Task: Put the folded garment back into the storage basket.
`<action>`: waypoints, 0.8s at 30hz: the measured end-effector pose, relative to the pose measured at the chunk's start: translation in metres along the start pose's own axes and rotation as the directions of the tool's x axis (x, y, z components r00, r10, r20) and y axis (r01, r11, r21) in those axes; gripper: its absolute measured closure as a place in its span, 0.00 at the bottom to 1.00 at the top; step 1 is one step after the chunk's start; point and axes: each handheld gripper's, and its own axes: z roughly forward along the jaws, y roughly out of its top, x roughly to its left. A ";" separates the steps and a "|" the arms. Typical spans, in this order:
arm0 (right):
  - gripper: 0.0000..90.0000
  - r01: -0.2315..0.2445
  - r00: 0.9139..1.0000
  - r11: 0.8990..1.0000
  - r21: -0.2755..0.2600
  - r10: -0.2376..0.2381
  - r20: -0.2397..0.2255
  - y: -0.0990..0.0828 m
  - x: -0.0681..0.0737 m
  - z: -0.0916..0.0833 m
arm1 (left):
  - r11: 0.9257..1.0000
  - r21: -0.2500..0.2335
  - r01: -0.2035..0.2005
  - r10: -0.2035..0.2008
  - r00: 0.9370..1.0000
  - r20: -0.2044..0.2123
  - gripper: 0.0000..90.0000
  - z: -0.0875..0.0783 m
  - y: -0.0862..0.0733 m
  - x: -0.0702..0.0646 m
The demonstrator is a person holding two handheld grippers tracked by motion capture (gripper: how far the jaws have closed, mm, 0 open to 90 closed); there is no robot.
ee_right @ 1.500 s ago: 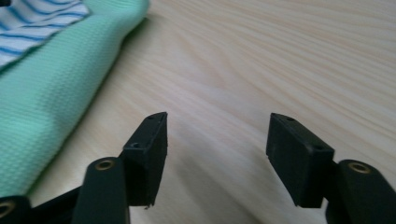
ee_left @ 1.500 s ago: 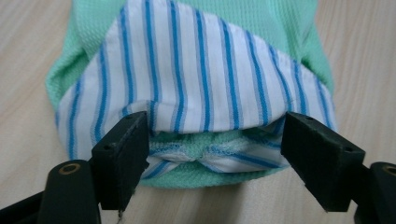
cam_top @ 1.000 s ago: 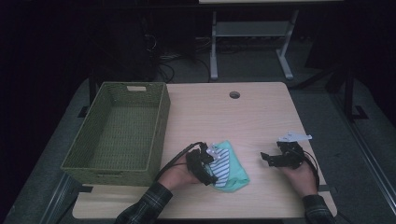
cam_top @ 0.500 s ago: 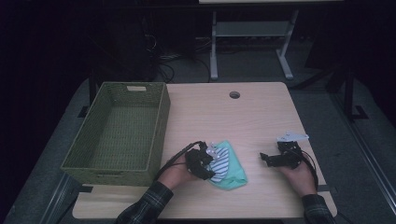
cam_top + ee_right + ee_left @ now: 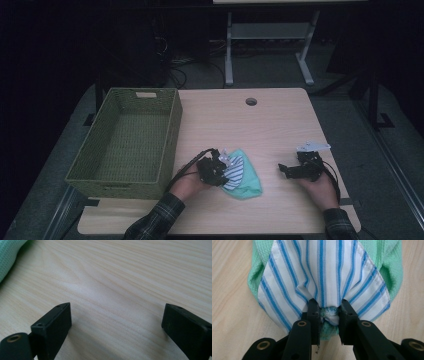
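Note:
A white cloth with blue stripes lies on top of a mint green cloth near the table's front edge. My left gripper sits at the pile's left edge; its jaws have just been closing and now pinch a bunched fold of the striped cloth and some green cloth between the pads, as the left gripper view shows with the left gripper pressing the fabric. My right gripper rests to the right of the pile, jaws wide apart over bare wood, also clear in the right gripper view. A corner of the green cloth lies far off its left jaw.
A green woven basket, nothing inside it, stands at the table's left, close to my left hand. A round cable hole sits near the table's far edge. Beyond the table are metal stand legs and cables on the floor.
The left gripper's jaws have closed in on the edge of the cloth pile, gathering the fabric. Both hands stay where they were.

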 end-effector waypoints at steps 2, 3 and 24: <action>0.10 0.000 1.000 1.000 0.000 0.000 0.001 0.000 0.000 0.000 | 1.000 -0.002 0.012 -0.012 1.000 0.019 0.82 -0.001 -0.001 0.003; 0.09 0.001 1.000 1.000 0.000 -0.001 0.001 0.000 0.000 0.000 | 1.000 -0.011 0.024 -0.024 0.999 0.025 0.82 -0.001 -0.001 0.004; 0.08 -0.007 1.000 1.000 0.006 0.007 0.003 0.001 0.000 0.001 | 0.992 -0.089 0.094 -0.088 0.994 0.070 0.82 -0.029 0.011 0.006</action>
